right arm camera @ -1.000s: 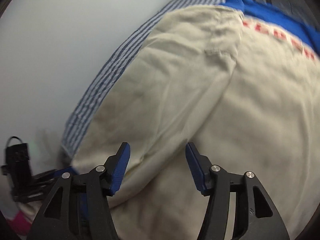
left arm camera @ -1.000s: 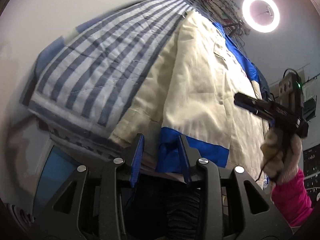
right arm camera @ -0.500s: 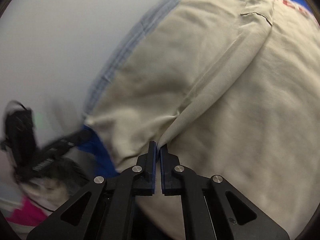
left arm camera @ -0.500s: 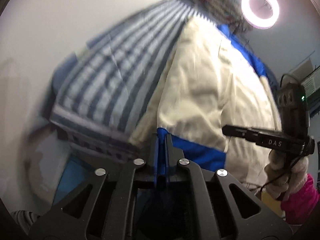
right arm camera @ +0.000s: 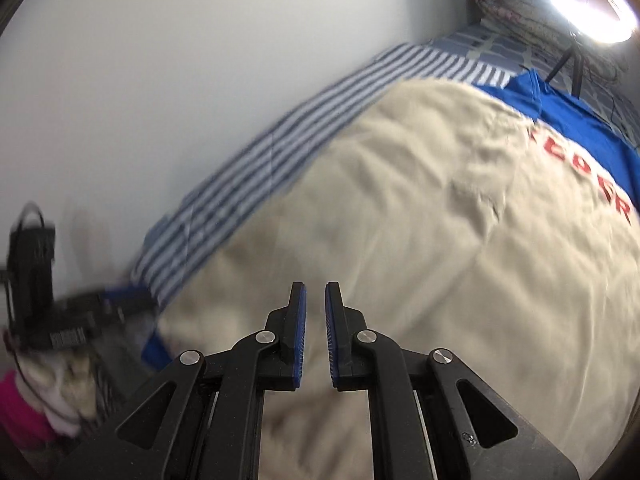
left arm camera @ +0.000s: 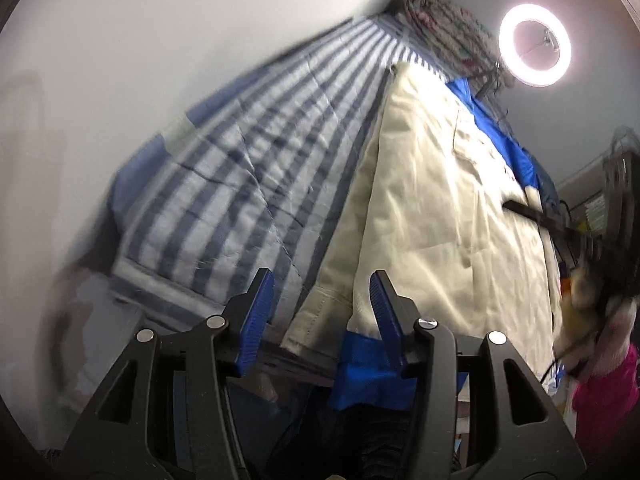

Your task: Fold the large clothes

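Pale walls enclose a bed [left arm camera: 224, 184] covered by a blue-and-white striped quilt; a lit ring light [left arm camera: 535, 45] is seen at 1 o'clock in the left wrist view, with a bundle of patterned fabric [left arm camera: 448, 24] in the corner beside it.

A large cream garment [left arm camera: 440, 208] with blue panels is spread flat on the bed. In the left wrist view it fills the field from 12 to 4 o'clock, its cream hem and a blue panel hanging over the near bed edge. In the right wrist view red lettering [right arm camera: 584, 176] is seen on it at 2 o'clock, below a blue band.

The left gripper [left arm camera: 322, 312] is seen with its jaws apart and opening. The cream hem lies in the gap between the blue pads, but the pads are not pressed on it.

The right gripper [right arm camera: 315, 316] is seen with its jaws nearly together, a narrow gap remaining and widening slightly. Nothing is held between the pads; the cream cloth lies behind them.

Each gripper is carried by a hand in a pale glove with a pink sleeve [left arm camera: 608, 392], blurred at the frame edge.
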Available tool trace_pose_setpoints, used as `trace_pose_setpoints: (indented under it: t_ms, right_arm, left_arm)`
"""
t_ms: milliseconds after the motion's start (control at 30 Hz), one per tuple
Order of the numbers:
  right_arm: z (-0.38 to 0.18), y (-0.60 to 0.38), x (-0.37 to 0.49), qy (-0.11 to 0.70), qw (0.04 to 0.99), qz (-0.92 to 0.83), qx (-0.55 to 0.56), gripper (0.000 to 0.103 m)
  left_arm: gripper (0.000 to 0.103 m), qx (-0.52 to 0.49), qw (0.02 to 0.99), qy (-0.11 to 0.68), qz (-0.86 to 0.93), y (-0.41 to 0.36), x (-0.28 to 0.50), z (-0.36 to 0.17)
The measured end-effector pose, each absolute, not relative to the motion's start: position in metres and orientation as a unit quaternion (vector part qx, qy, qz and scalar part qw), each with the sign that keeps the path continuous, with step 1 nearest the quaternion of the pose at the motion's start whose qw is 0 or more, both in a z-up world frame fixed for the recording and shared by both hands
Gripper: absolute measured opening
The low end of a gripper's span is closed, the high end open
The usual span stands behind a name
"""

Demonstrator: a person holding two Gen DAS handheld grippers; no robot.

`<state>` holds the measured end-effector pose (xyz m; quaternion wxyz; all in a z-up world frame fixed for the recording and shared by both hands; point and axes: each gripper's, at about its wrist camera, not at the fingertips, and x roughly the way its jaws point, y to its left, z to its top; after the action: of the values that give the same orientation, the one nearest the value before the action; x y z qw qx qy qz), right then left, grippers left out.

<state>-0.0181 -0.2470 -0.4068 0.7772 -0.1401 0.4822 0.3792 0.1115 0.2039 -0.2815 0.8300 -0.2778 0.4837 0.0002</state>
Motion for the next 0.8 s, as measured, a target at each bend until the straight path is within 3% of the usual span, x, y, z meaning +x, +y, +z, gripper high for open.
trace_pose_setpoints:
  t_ms: [233, 367, 433, 800]
  right_arm:
    - [-0.440, -0.204, 0.028, 0.500, 0.772, 0.363, -0.148, 0.008]
    - [-0.475, -0.189, 0.042, 0.522, 0.766, 0.335, -0.171, 0.008]
    - [-0.485, -0.189, 0.045, 0.535, 0.762, 0.331, -0.157, 0.009]
    - [-0.431, -0.201, 0.143, 0.507, 0.809, 0.284, -0.088, 0.012]
  left_arm:
    - [0.050, -0.283, 0.818, 0.501, -0.012, 0.193, 0.120, -0.302]
    - [0.027, -0.258, 0.827, 0.499, -0.014, 0.186, 0.124, -0.301]
    - [0.020, -0.249, 0.833, 0.494, -0.019, 0.184, 0.124, -0.298]
    - [0.015, -0.222, 0.858, 0.462, -0.027, 0.169, 0.114, -0.272]
